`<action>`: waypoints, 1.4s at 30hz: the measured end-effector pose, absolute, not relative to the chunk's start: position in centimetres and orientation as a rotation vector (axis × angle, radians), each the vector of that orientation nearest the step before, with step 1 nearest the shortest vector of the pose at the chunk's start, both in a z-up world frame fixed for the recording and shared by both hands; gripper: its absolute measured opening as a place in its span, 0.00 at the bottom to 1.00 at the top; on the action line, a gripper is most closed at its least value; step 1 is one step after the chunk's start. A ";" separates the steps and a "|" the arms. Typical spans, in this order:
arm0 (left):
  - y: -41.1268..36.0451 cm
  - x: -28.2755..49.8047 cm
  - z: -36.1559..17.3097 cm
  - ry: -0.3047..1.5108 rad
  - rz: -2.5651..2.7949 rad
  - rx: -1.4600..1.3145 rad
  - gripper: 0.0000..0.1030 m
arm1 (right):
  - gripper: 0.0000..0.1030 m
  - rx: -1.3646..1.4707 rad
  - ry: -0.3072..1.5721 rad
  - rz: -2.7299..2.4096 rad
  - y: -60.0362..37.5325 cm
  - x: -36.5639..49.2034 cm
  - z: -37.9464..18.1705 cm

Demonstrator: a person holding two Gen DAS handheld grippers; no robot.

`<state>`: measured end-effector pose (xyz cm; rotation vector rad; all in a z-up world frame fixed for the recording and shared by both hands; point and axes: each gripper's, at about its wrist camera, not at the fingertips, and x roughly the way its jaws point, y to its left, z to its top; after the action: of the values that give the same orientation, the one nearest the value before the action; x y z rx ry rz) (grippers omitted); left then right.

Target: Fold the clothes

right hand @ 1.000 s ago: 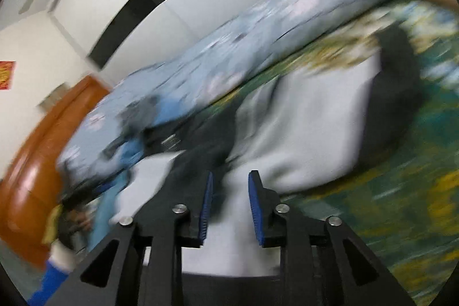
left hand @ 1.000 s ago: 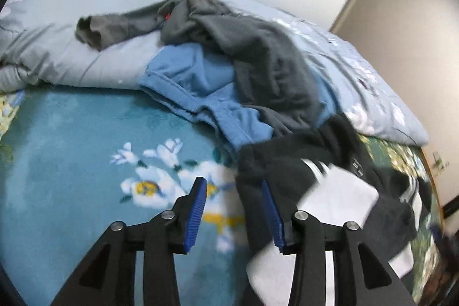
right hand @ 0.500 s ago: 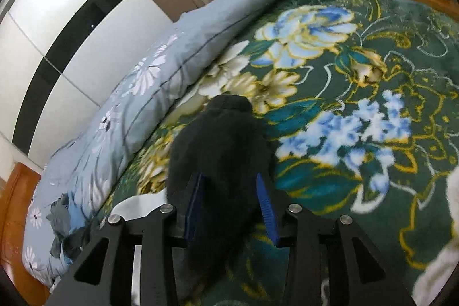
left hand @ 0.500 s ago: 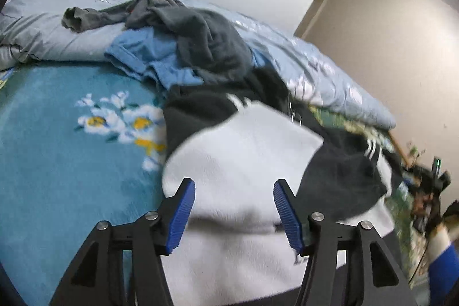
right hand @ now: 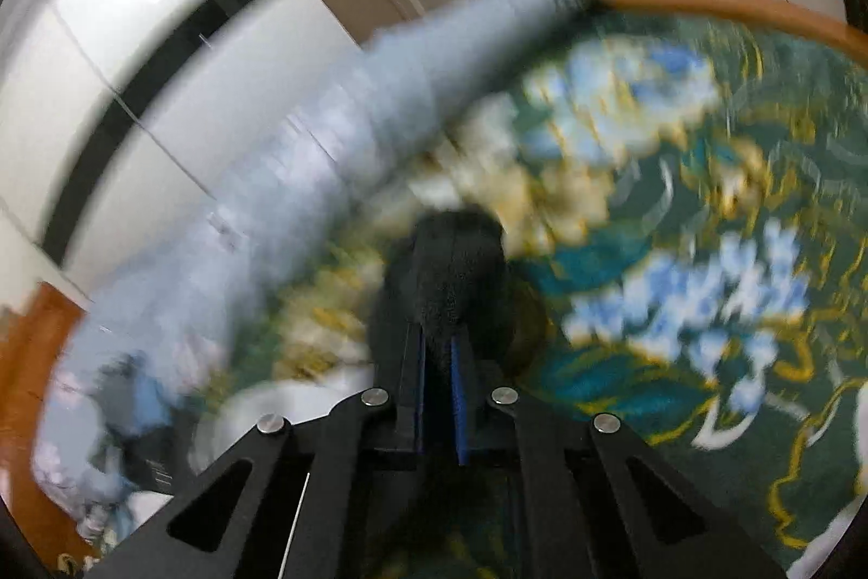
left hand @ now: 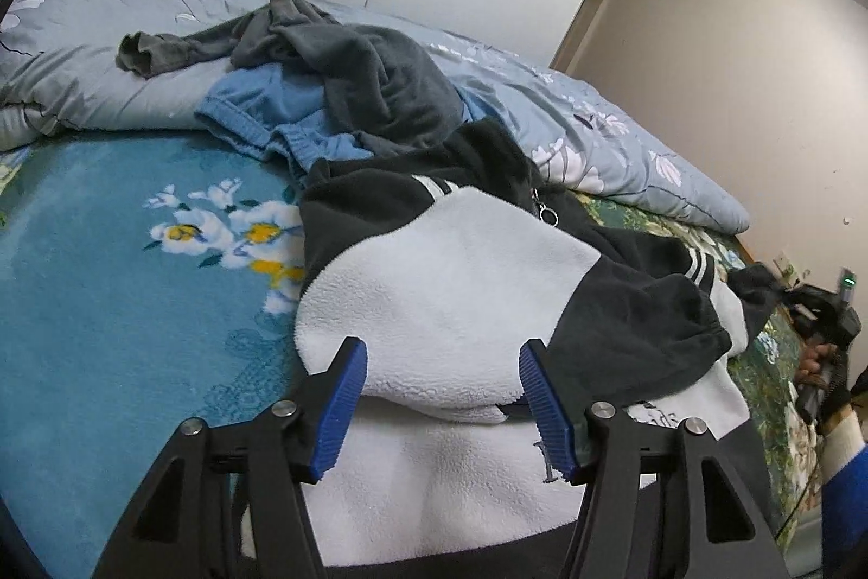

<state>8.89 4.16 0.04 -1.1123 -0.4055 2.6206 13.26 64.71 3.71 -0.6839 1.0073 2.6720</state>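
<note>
The right gripper, open around the black sleeve half a second ago, is now pinching it shut and swinging, blurring its view. The left gripper is hanging wide open over the fleece lying half-folded on the blanket; likely the sleeve is being drawn in next.

The left tool is spread wide, its blue pads on either side of a white fold of the black-and-white fleece jacket lying on the bed. Behind it, a grey garment lies over a blue garment, against the light-blue floral quilt along the bed's far edge.
</note>
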 end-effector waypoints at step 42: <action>-3.5 14.5 0.7 -0.653 2.644 -1.148 0.61 | 0.07 -0.640 0.563 3.119 41.0 13.5 18.9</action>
<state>14.55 -3.55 0.75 -1.1477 -0.6533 2.6437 13.47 41.05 18.92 -0.6399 0.5634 3.1189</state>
